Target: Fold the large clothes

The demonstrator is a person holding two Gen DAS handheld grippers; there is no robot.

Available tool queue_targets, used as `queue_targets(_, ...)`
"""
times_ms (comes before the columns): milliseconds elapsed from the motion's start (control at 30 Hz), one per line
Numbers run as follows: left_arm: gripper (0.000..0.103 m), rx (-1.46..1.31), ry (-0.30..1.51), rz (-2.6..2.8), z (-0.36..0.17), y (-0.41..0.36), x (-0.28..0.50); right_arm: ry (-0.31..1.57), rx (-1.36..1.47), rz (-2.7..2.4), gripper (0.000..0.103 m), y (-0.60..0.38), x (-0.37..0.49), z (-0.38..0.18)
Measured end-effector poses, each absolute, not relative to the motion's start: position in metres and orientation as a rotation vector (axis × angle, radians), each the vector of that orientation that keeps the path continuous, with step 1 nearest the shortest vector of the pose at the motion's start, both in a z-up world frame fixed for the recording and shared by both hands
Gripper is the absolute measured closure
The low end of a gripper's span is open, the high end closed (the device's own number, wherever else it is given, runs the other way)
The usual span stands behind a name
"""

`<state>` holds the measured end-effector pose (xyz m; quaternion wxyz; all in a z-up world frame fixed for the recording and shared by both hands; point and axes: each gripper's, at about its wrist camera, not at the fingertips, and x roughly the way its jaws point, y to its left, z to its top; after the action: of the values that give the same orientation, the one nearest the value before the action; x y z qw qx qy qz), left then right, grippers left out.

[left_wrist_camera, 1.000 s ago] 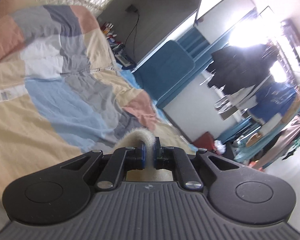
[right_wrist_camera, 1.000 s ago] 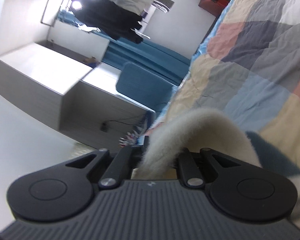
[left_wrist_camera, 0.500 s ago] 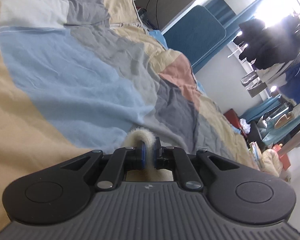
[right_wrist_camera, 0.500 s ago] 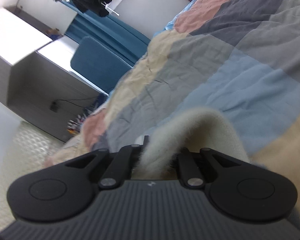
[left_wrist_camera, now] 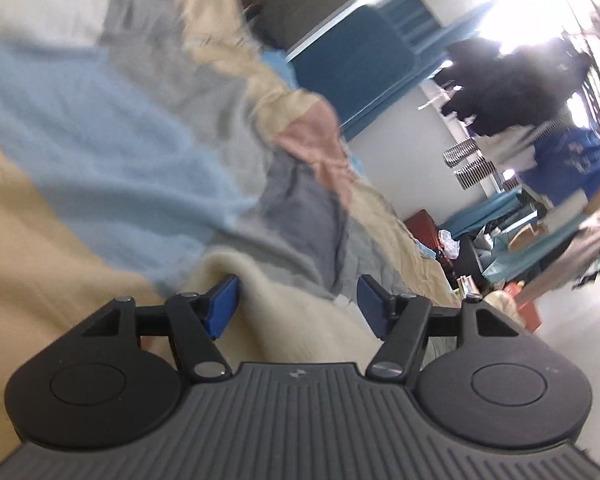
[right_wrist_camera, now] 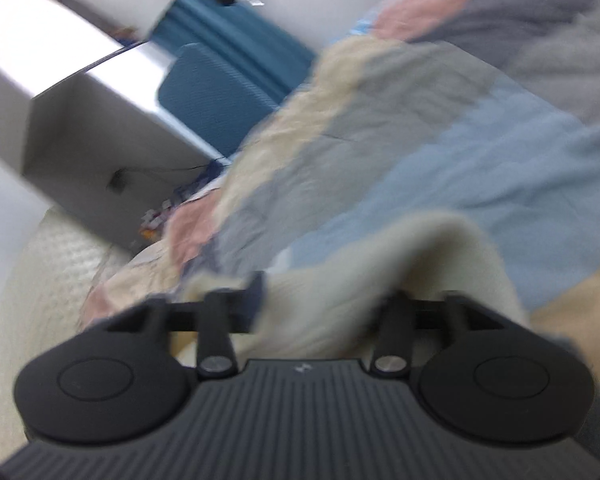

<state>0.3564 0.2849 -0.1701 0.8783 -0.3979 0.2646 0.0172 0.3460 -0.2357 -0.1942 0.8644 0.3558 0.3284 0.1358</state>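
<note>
A cream fleece garment (left_wrist_camera: 300, 320) lies on the patchwork bed cover (left_wrist_camera: 99, 152). In the left wrist view my left gripper (left_wrist_camera: 297, 300) is open, its blue pads spread wide with the cream fabric loose between them. In the right wrist view my right gripper (right_wrist_camera: 324, 300) is also open, and a raised fold of the same cream garment (right_wrist_camera: 380, 272) sits between its spread fingers. Both views are blurred by motion. The rest of the garment is hidden below the grippers.
The bed cover (right_wrist_camera: 460, 140) has blue, grey, pink and beige patches. A blue padded chair (left_wrist_camera: 352, 52) and a white desk (right_wrist_camera: 79, 92) stand beyond the bed. Dark clothes (left_wrist_camera: 512, 92) hang on a rack by a bright window.
Both grippers have opened and let go of the cream fabric they pinched before. Both cameras moved, blurring the views.
</note>
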Motion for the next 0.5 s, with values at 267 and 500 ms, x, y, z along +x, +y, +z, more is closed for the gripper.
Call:
queue_targets(267, 0.021, -0.450, 0.533, -0.089, -0.119, 0.217, 0.306, 0.684, 0.499, 0.373, 0.036, -0.194, 0.294, -0.149)
queue_targets(500, 0.021, -0.133, 0.688, -0.232, -0.140, 0.151, 0.276, 0.760, 0.199, 0.407, 0.049, -0.144, 0.267, -0.148)
